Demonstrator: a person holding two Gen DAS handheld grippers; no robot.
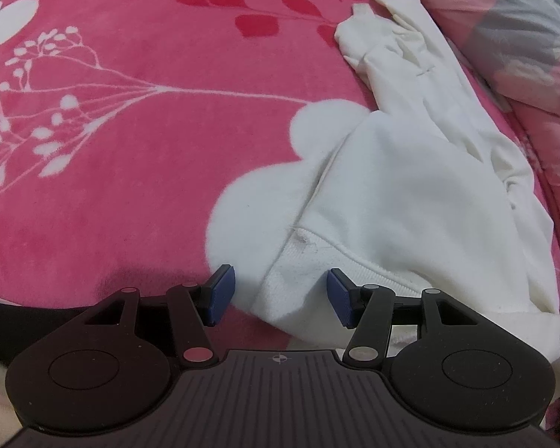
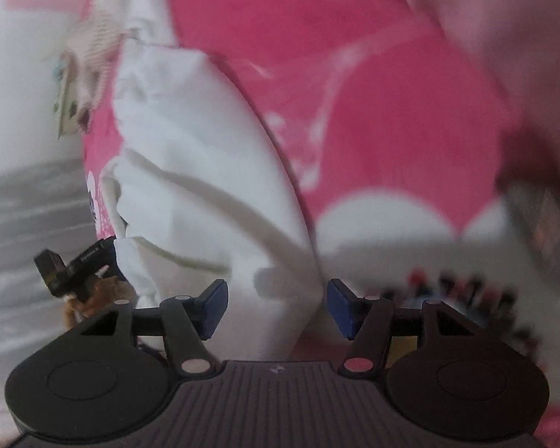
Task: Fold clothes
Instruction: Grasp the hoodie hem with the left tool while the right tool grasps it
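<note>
My left gripper (image 1: 280,295) hangs over the bed, its blue-padded fingers (image 1: 220,295) spread apart with nothing pinched. Under them lies the fleecy pink blanket with white flower shapes (image 1: 112,171) that covers the bed, and the ribbed hem of the white cotton sweatshirt (image 1: 410,194) sits between the pads without touching either. The sweatshirt stretches along the blanket's right side towards a pink and grey quilt (image 1: 522,37) at the bed's far right corner. My right gripper (image 2: 276,306) is also spread, a fold of the same sweatshirt (image 2: 190,171) between its fingers (image 2: 338,308), unpressed; that view is blurred.
</note>
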